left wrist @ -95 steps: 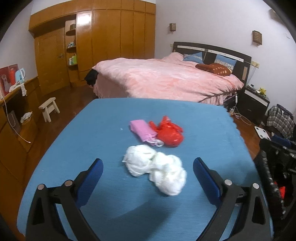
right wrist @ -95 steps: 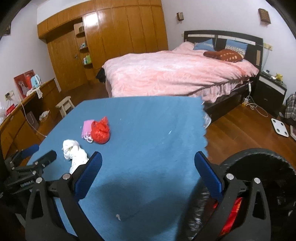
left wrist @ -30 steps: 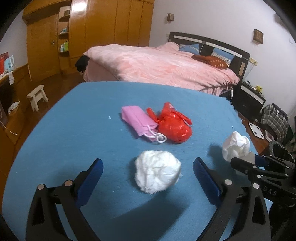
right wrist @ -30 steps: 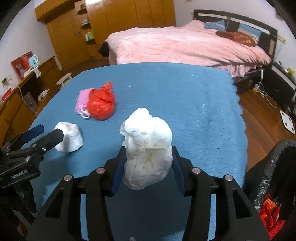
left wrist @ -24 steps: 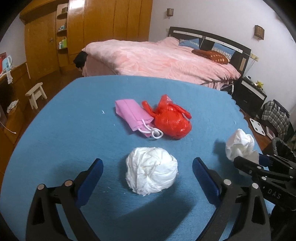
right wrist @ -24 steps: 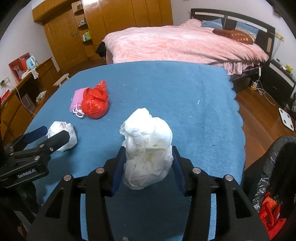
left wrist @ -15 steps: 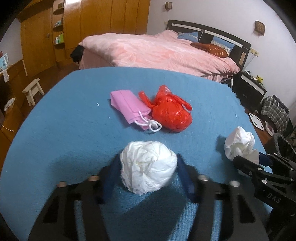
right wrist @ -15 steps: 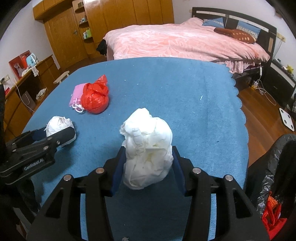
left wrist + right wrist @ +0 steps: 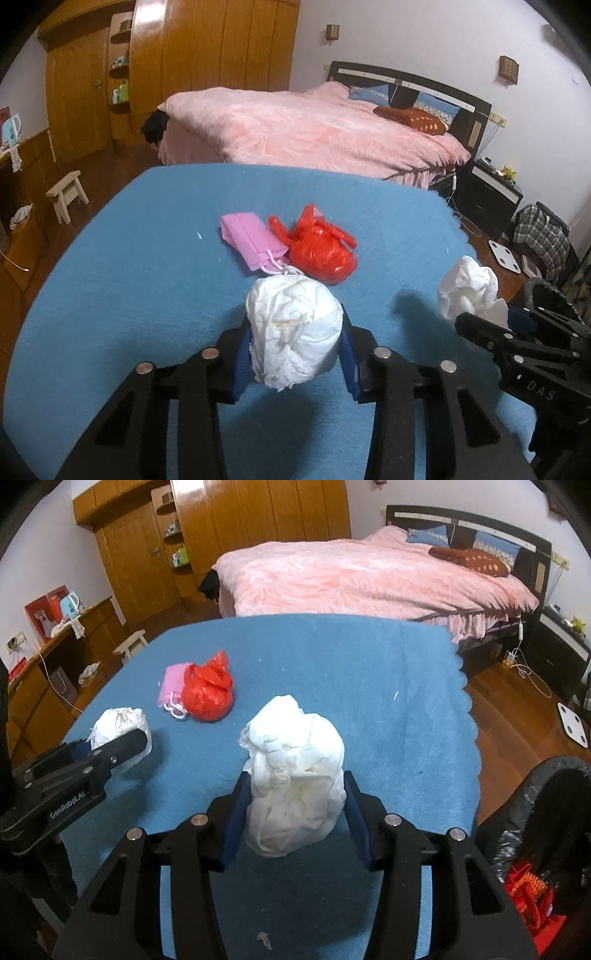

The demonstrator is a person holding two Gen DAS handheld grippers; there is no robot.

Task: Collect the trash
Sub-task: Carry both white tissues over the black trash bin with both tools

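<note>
My left gripper (image 9: pixel 293 356) is shut on a crumpled white paper ball (image 9: pixel 293 328) over the blue table (image 9: pixel 129 280). My right gripper (image 9: pixel 293 812) is shut on a second white paper wad (image 9: pixel 295 775) and holds it above the table's right side. In the left wrist view the right gripper (image 9: pixel 517 332) and its wad (image 9: pixel 467 291) show at the right. In the right wrist view the left gripper (image 9: pixel 85 760) and its ball (image 9: pixel 118 723) show at the left. A red plastic bag (image 9: pixel 319 251) and a pink mask (image 9: pixel 253 240) lie mid-table.
A black-lined trash bin (image 9: pixel 535 830) with red trash inside stands at the table's right front corner. A small paper scrap (image 9: pixel 264 939) lies near the front edge. A pink bed (image 9: pixel 314 129), a white stool (image 9: pixel 66 195) and wooden wardrobes stand beyond.
My left gripper has moved forward and closed on the white paper ball, which lay free on the table a second ago. My right gripper keeps holding its wad, nearly still.
</note>
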